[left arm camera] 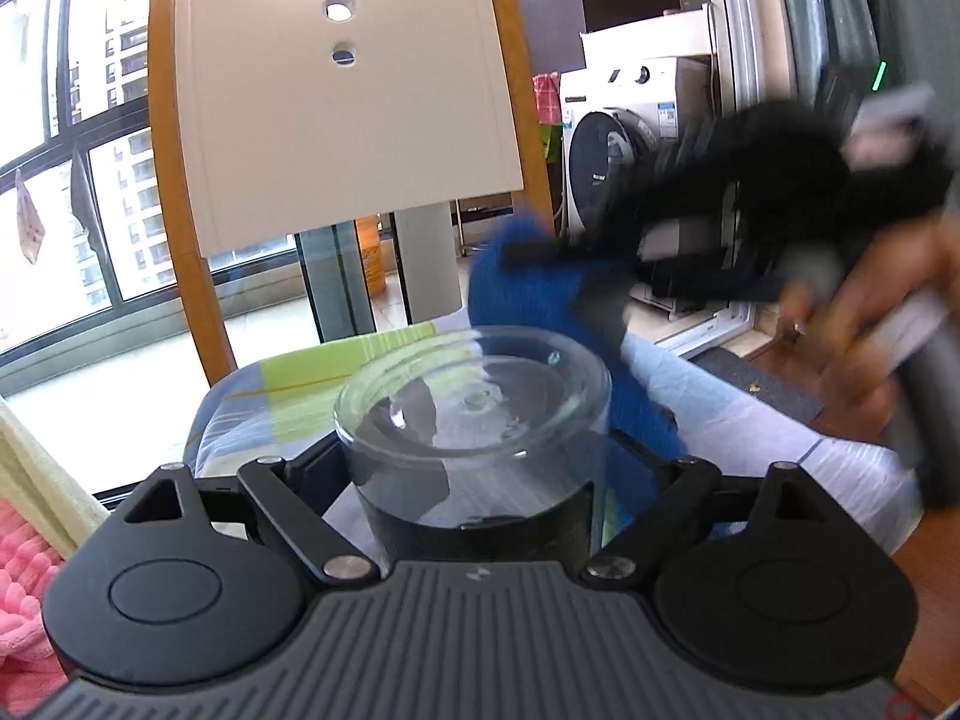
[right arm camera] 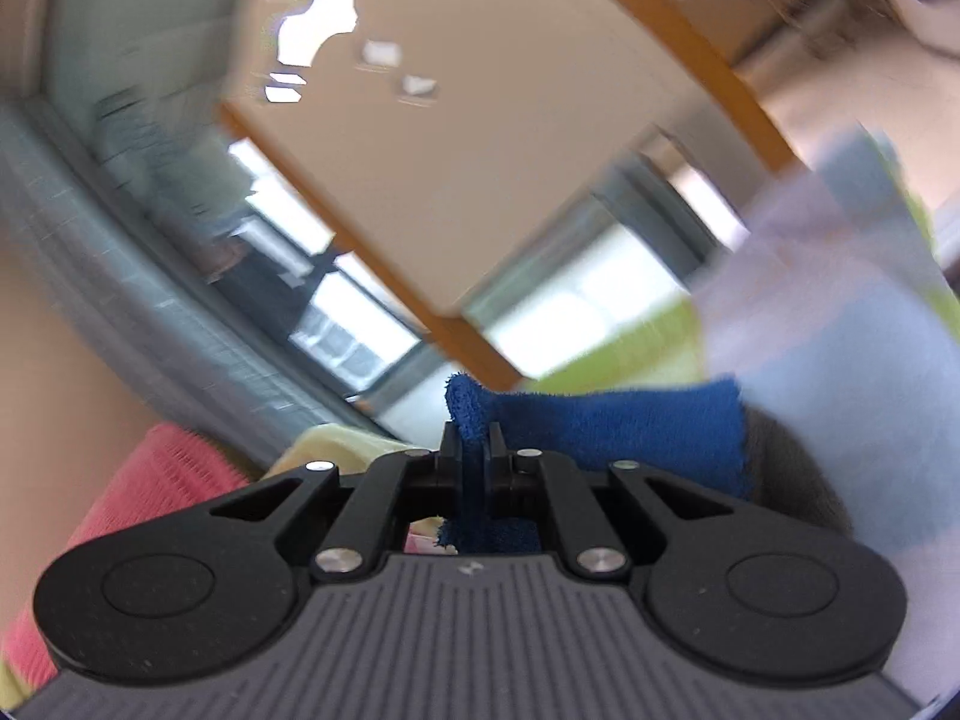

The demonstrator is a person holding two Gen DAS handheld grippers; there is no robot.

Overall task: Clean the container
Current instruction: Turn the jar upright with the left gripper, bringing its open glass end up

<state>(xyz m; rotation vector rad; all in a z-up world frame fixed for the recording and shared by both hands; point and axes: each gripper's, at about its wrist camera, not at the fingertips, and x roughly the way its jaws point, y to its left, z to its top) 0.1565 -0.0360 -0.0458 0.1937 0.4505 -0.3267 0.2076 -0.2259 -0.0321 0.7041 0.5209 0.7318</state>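
My left gripper [left arm camera: 474,468] is shut on a clear glass container [left arm camera: 474,408] with a black lid end toward the camera, held on its side, bottom facing away. A blue cloth [left arm camera: 528,282] hangs against the container's far right side. In the left wrist view the right gripper [left arm camera: 600,276] is blurred, coming in from the right with the cloth in its jaws, held by a hand [left arm camera: 870,324]. In the right wrist view my right gripper [right arm camera: 473,450] is shut on the blue cloth [right arm camera: 600,426], which spreads to the right.
A chair back [left arm camera: 348,108] with a wooden frame stands beyond the checked tablecloth [left arm camera: 336,372]. A pink towel [left arm camera: 24,588] lies at the left. A washing machine [left arm camera: 624,138] stands at the back right. The right wrist view is heavily motion-blurred.
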